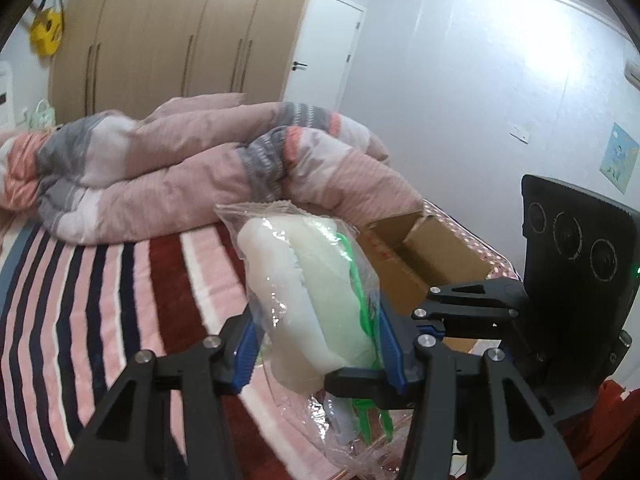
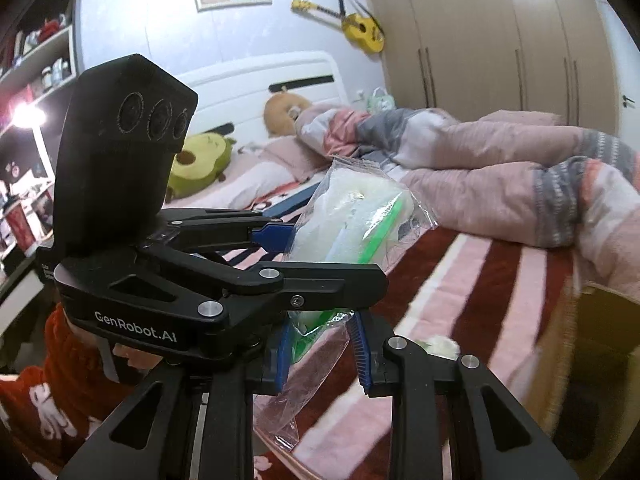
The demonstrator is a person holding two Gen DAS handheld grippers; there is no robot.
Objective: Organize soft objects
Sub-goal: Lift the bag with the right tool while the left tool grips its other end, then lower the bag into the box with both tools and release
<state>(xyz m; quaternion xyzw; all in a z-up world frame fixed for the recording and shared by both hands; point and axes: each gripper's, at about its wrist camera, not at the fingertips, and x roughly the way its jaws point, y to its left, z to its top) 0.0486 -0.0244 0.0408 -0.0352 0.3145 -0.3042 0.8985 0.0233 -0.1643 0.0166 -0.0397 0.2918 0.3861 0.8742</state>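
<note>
- Both jaws meet on one clear plastic bag of white and green soft stuff: my left gripper clamps its fat middle, blue pads pressed into both sides.
- My right gripper stands part open around the bag's loose lower tail; I cannot tell whether its pads pinch the film.
- Bag hangs above the striped bedspread, long axis upright, and the open cardboard box sits right of it near the bed's edge, nearer my right gripper.
</note>
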